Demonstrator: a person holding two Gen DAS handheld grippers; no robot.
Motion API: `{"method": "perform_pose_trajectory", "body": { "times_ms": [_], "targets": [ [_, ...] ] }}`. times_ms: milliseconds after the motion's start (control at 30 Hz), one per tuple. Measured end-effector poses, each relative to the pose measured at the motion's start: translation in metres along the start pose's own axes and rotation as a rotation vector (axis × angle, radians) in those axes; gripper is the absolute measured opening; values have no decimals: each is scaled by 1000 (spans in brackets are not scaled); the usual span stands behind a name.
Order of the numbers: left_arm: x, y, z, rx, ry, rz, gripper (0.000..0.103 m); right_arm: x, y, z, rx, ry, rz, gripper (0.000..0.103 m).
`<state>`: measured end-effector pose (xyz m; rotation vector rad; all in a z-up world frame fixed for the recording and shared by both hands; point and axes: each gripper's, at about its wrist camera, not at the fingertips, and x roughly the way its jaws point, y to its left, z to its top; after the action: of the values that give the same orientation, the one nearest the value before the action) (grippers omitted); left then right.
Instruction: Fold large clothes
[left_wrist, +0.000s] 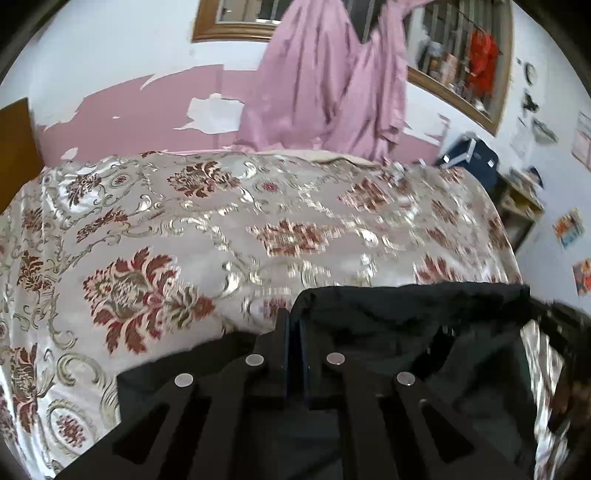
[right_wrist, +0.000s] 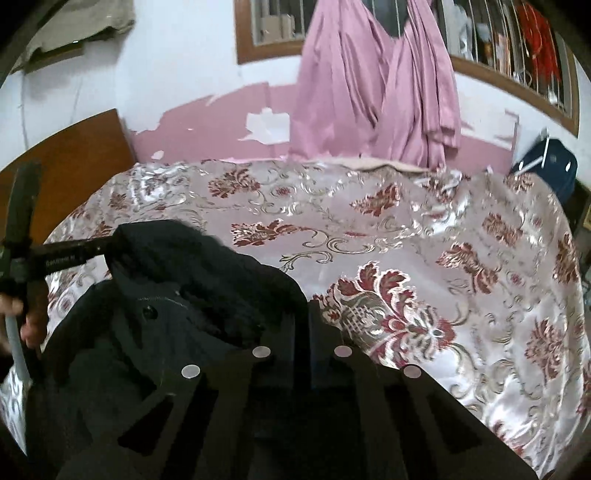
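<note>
Left claw (left_wrist: 293, 332): jaws drawn tight together, pinching the near edge of the black garment (left_wrist: 424, 332).
Right claw (right_wrist: 308, 325): jaws narrow, closed on the garment's right edge.
Black garment: bunched at the near side of the bed, between the 2 claws; a button (right_wrist: 149, 312) shows.
Bedspread (left_wrist: 221, 221): shiny, floral, spread across the bed.
Far wall: pink curtain (left_wrist: 332, 81) hanging under a window.
Left edge: a hand (right_wrist: 27, 325) on the other tool's handle.
</note>
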<state>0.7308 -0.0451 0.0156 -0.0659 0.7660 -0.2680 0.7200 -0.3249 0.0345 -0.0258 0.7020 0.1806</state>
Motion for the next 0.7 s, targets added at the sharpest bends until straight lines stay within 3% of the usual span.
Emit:
{"method": "perform_pose_trajectory", "body": {
  "times_ms": [167,433,567,700],
  "targets": [
    [-6,-4,-42,109,73,-7,5,-12,14,-30,-101,48,4,4],
    [23,-15,-88,238,243,-5,5,9,12,-77,-123,182,13,4],
    [38,-25,-102,282,257,37,5,25,11,-97,-120,235,12,4],
    [33,-32,-106,327,204,80,6,27,11,-98,-111,236,10,4]
  ]
}}
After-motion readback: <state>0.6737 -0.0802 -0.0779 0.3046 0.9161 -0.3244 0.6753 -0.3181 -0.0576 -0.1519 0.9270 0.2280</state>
